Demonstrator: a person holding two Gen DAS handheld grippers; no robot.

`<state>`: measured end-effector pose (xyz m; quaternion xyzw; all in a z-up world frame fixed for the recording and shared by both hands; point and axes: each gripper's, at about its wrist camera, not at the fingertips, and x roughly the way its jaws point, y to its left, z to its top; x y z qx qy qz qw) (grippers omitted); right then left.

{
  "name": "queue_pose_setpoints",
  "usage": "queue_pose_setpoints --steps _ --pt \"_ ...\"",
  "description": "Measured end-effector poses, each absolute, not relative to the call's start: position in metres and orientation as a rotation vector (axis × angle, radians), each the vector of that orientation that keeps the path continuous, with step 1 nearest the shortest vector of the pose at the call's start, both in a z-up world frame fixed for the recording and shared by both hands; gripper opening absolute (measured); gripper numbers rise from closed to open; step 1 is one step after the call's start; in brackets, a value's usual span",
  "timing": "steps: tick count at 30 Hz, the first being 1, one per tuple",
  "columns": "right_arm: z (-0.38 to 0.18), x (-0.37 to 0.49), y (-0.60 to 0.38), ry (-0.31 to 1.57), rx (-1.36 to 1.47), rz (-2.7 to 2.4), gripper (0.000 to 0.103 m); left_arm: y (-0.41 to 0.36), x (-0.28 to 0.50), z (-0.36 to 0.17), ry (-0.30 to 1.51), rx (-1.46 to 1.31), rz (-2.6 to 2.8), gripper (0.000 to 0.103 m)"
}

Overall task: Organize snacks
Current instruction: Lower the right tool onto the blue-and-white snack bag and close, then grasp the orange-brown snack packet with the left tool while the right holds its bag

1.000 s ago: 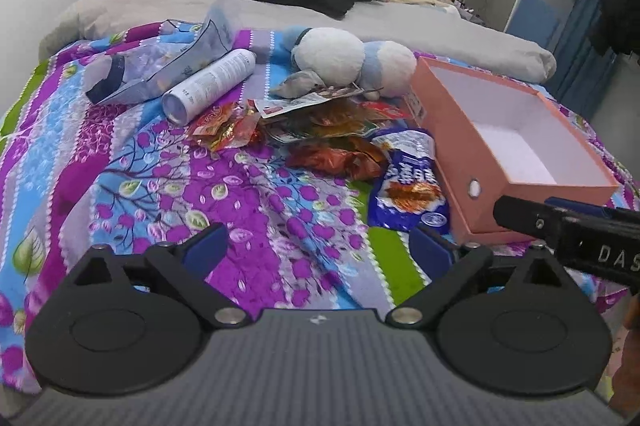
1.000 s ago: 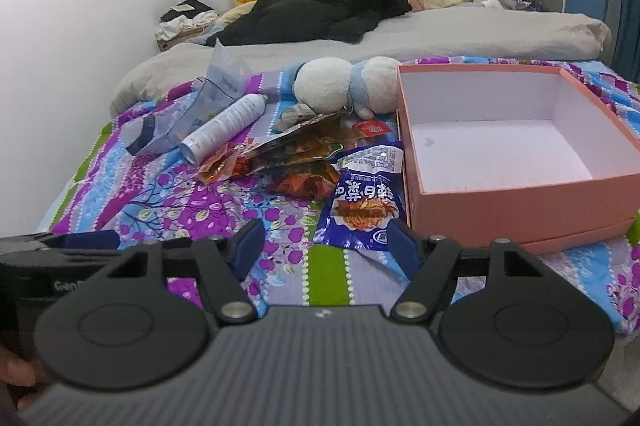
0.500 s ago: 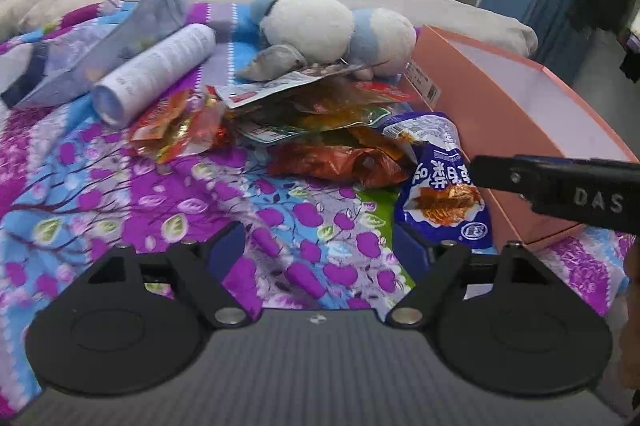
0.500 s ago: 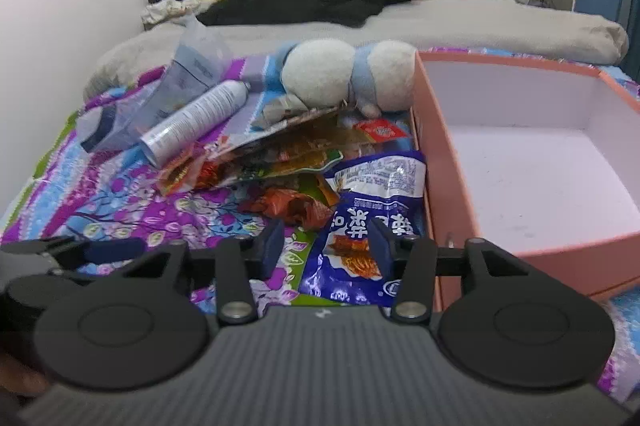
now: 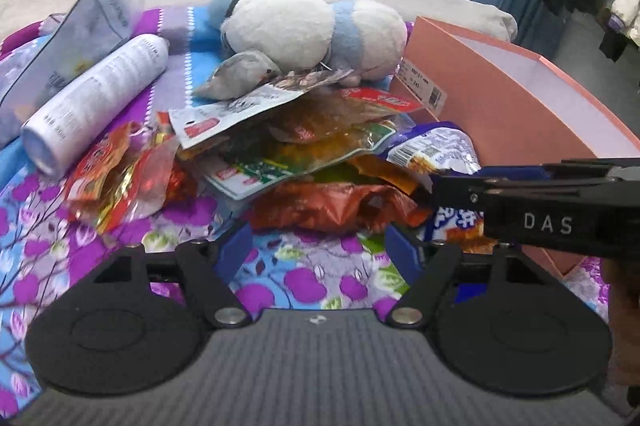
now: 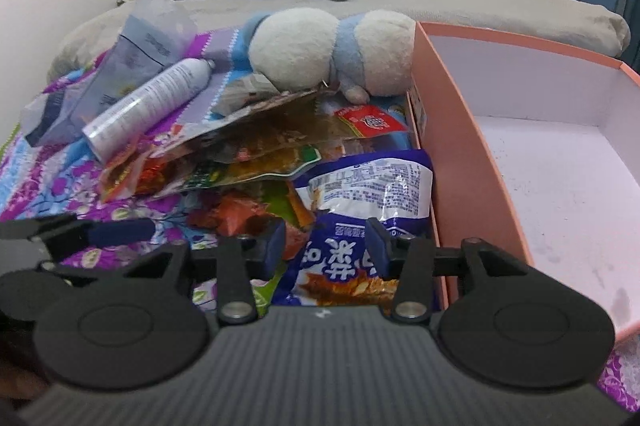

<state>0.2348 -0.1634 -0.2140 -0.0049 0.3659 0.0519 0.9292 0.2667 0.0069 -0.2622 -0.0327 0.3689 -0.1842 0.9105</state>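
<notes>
Left gripper (image 5: 318, 250) sits low over the floral bedspread (image 5: 120, 258), its blue jaws spread and closing, with only cloth between them. Just ahead lies a crumpled orange packet (image 5: 332, 205). A second ago this gripper was higher and further back, with the whole bed in sight; now the snack pile fills its view.

Right gripper (image 6: 326, 244) has dropped in too. Its jaws are part-way closed and straddle the near end of a blue snack bag (image 6: 360, 193). Whether the pads press the bag yet cannot be told; they look slightly apart from it. A second ago they stood wider, with the bag well ahead.

So both tools have come down onto the pile, and the first pick, probably the blue bag, seems about to happen. No snack has been stored yet.

Behind the bag, the other snacks (image 6: 248, 145) lie heaped, touching one another. To their right, just beside the bag, stands the pink box (image 6: 452, 161), open and empty.

Further back are a white bottle (image 6: 148, 105), a clear pouch (image 6: 136, 65) and a plush toy (image 6: 332, 49) against the box's far corner. Beyond, grey bedding and dark clothes.
</notes>
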Motion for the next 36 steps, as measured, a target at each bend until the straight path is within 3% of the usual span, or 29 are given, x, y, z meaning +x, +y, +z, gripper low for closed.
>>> queue_pose_setpoints --steps 19,22,23,27,36 --pt "-0.232 0.258 -0.158 0.804 -0.133 0.109 0.044 -0.007 0.299 -0.291 0.777 -0.031 -0.417 0.060" --pt "-0.232 0.254 -0.158 0.790 -0.152 0.125 0.038 -0.001 0.297 -0.289 0.779 -0.073 -0.419 0.057" --pt "-0.231 0.253 -0.159 0.789 -0.150 0.128 0.029 0.000 0.295 -0.288 0.779 -0.078 -0.416 0.056" --pt "-0.223 0.249 -0.161 0.775 -0.129 0.130 0.017 0.003 0.284 -0.283 0.783 -0.090 -0.405 0.054" --pt "-0.210 0.228 -0.162 0.764 -0.117 0.166 0.012 0.016 0.242 -0.265 0.795 -0.139 -0.367 0.054"
